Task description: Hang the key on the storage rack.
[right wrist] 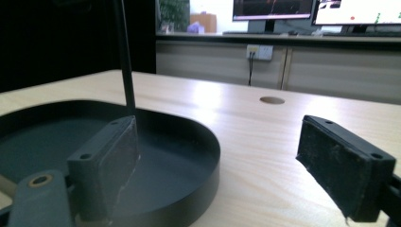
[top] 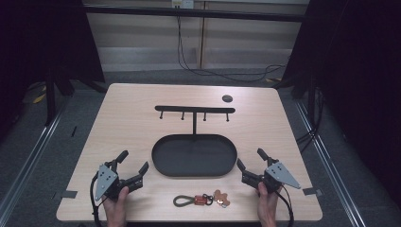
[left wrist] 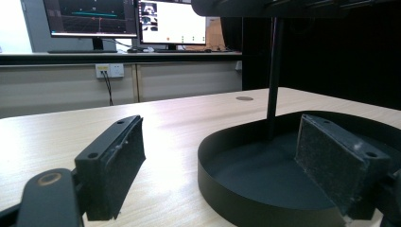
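One keychain (top: 202, 199), one black tray (top: 163, 163), two grippers (top: 133, 166) (top: 249, 162), jaws apart, nothing held.

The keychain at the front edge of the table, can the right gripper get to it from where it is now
Probably yes. The keychain lies flat on bare table between the two hands, just inward of the right gripper, whose jaws stand open and empty. Nothing lies between them; the black tray sits farther back.

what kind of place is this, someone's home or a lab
Most likely a lab or recording workspace, not a home: a bare wooden table ringed by dark curtains, monitors showing software on a back counter, and floor rails beside the table.
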